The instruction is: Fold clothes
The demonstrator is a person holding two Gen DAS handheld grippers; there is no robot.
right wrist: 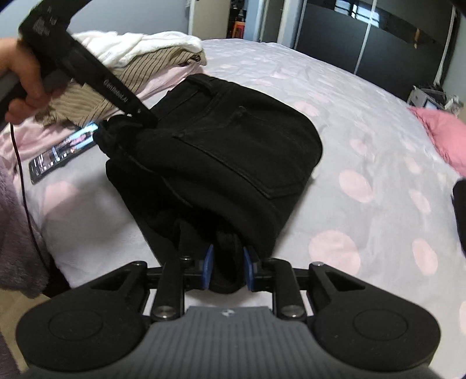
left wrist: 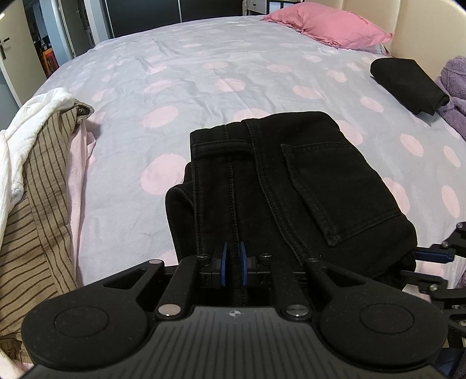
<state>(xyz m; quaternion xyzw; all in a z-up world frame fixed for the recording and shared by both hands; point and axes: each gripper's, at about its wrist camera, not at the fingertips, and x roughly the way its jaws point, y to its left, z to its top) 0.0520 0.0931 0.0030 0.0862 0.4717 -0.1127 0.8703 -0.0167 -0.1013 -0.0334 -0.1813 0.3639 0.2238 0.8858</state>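
**Jeans gripped at two edges on a spotted bed**

Laundry lies heaped at the left of the bed: a white garment [left wrist: 27, 116] on top of a beige striped garment [left wrist: 38, 186], resting on pale pink fabric. In the right wrist view a phone [right wrist: 62, 153] with a lit screen lies on the cover just beside that pile, and a person's hand [right wrist: 21, 78] holds the handle of the left gripper.

The bed cover [left wrist: 180, 75] is grey with pink spots. Near its front edge sits a pair of black jeans [left wrist: 291, 180], folded into a thick bundle, back pocket facing up. The left gripper [left wrist: 233, 262] has its blue pads nearly together, clamped on a seam at the near edge of the jeans. The right gripper [right wrist: 227, 266] holds its pads a little wider, pressed against a thick roll of the black denim at another edge.

Further right, a smaller folded black garment [left wrist: 407, 84] lies well apart from the jeans, next to a fluffy purple garment [left wrist: 454, 96]. A pink pillow [left wrist: 329, 26] rests at the far right corner.
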